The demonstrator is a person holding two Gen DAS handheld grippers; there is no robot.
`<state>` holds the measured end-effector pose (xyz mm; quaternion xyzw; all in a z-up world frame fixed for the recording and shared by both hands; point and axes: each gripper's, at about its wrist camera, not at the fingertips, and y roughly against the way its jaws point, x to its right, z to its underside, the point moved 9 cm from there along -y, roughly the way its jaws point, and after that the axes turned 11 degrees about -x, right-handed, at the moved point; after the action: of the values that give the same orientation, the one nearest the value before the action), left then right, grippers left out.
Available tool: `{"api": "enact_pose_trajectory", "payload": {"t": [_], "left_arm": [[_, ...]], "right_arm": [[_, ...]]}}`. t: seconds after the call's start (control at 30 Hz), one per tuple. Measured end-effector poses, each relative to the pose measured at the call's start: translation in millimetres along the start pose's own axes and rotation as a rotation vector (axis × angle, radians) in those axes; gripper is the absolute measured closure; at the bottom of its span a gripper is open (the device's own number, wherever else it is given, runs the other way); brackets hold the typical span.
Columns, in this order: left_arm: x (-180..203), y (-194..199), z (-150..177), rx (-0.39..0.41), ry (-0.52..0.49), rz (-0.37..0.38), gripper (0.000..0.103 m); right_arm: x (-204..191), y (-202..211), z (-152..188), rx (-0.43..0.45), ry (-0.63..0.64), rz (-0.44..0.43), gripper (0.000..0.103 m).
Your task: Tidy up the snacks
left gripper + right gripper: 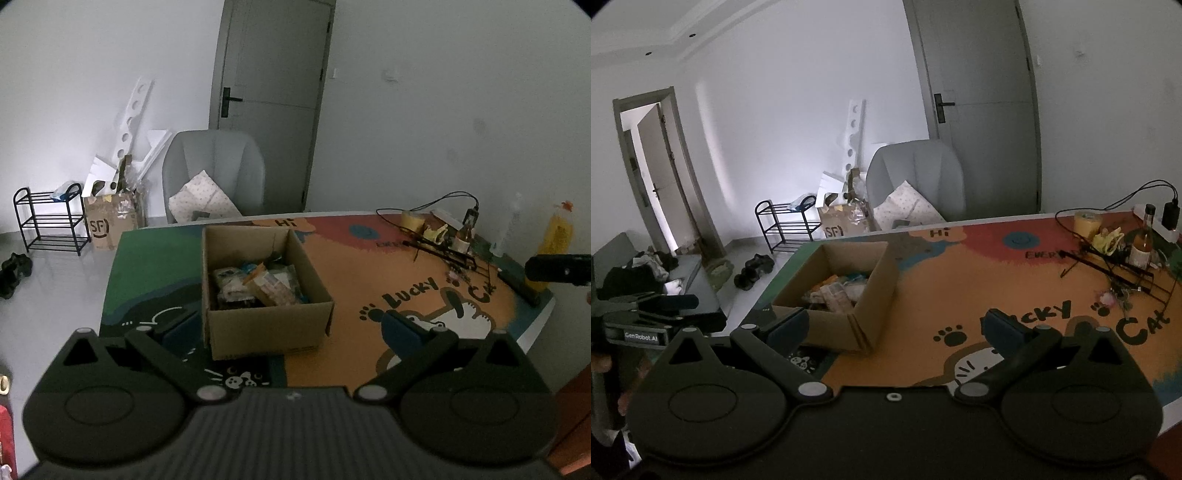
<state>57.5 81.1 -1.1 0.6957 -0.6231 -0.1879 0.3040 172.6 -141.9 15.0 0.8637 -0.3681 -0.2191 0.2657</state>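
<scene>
A: Where are the snack packets (255, 284)?
B: Heaped inside the cardboard box (266, 328) on the cartoon mat (351, 277).
A: And the grippers?
B: Left gripper (286, 328) and right gripper (897, 325), both near the box, jaws spread wide, holding nothing.

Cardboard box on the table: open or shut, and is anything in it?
Open and partly filled. The cardboard box has its top flaps up, and snack packets lie piled inside, below the rim, in both wrist views.

We're in a home: grey armchair (916, 177), shoe rack (786, 225) by the wall (shoes (753, 269) on the floor), cartoon-mat table (960, 288).
</scene>
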Motion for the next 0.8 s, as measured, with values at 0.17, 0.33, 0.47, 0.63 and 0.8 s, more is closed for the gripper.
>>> {"api": "enact_pose_trajectory", "payload": {"t": [0.17, 0.33, 0.47, 0.63, 0.8], "left_arm": [[1.0, -1.2, -0.1, -0.006, -0.012, -0.009, 0.000], [2.4, -1.6, -0.6, -0.005, -0.012, -0.011, 0.000], [2.5, -0.3, -0.8, -0.004, -0.015, -0.013, 0.000], [2.3, -0.5, -1.0, -0.005, -0.014, -0.013, 0.000], [2.5, -0.9, -0.8, -0.006, -0.014, -0.013, 0.000]], "right_arm": [[0.4, -1.6, 1.7, -0.007, -0.012, -0.001, 0.000], [0.4, -2.1, 1.5, -0.011, -0.018, -0.004, 0.000], [1.3, -2.9, 1.6, -0.013, -0.022, -0.004, 0.000], [2.3, -3.4, 1.4, -0.014, -0.029, -0.005, 0.000], [1.5, -4.4, 2.1, -0.019, -0.029, -0.005, 0.000]]}}
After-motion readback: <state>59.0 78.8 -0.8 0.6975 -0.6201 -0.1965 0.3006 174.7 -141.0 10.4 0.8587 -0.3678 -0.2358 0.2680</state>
